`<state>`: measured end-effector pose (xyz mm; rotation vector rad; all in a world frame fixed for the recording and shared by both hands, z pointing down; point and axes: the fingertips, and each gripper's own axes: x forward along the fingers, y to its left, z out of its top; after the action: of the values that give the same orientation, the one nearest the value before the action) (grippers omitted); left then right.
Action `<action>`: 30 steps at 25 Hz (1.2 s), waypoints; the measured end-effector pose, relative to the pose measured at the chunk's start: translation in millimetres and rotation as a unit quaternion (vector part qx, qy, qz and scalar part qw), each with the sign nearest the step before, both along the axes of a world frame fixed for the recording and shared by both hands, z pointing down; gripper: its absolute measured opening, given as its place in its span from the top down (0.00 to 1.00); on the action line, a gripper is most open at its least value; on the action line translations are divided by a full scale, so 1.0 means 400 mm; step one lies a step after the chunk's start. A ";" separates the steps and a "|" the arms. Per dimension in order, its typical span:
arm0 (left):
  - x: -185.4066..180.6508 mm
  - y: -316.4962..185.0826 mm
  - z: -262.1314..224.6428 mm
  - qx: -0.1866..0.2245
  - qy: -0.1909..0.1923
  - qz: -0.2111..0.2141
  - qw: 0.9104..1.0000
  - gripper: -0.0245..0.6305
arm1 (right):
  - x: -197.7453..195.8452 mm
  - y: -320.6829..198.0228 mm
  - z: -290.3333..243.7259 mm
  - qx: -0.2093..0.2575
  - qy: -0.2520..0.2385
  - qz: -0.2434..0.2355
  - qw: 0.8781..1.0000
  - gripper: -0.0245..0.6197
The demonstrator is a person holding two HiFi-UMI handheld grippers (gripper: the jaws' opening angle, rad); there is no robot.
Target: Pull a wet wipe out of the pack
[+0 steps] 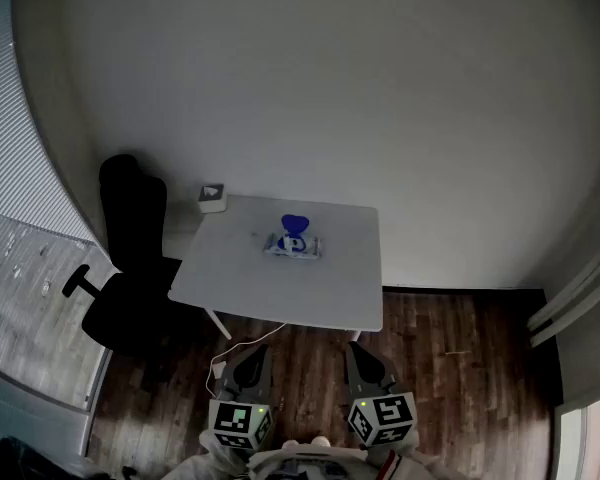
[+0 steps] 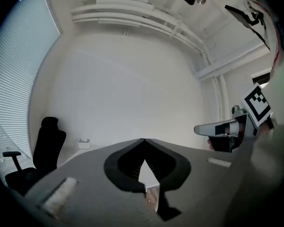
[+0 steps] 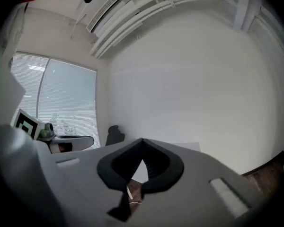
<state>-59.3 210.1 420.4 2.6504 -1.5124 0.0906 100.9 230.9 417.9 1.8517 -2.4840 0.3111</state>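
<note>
Wipe pack at bench centre, blue flap raised. Left gripper, right gripper short of bench edge; jaws clenched, empty.

Dim, greyish daylight comes through the window blinds, and every view bends strongly toward dark, vignetted corners.

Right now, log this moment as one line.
left tongs: shut, empty | right tongs: shut, empty | wipes pack: on table, untouched
</note>
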 end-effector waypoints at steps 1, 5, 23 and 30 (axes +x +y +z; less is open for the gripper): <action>0.002 -0.001 0.003 0.000 0.001 -0.002 1.000 0.96 | 0.000 -0.001 0.000 0.002 0.002 -0.003 1.000 0.95; 0.012 0.009 0.010 -0.003 0.002 -0.005 1.000 0.96 | 0.006 0.007 0.005 0.002 0.004 -0.008 1.000 0.95; 0.084 0.016 0.057 -0.013 0.001 -0.014 1.000 0.96 | 0.073 0.006 0.051 -0.007 -0.027 -0.022 0.999 0.95; 0.085 0.003 0.059 -0.014 -0.003 -0.027 1.000 0.96 | 0.062 -0.012 0.064 -0.013 -0.031 -0.041 0.999 0.95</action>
<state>-25.2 211.3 443.9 2.5882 -1.5705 0.1153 125.6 226.1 443.4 1.7526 -2.5739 0.4009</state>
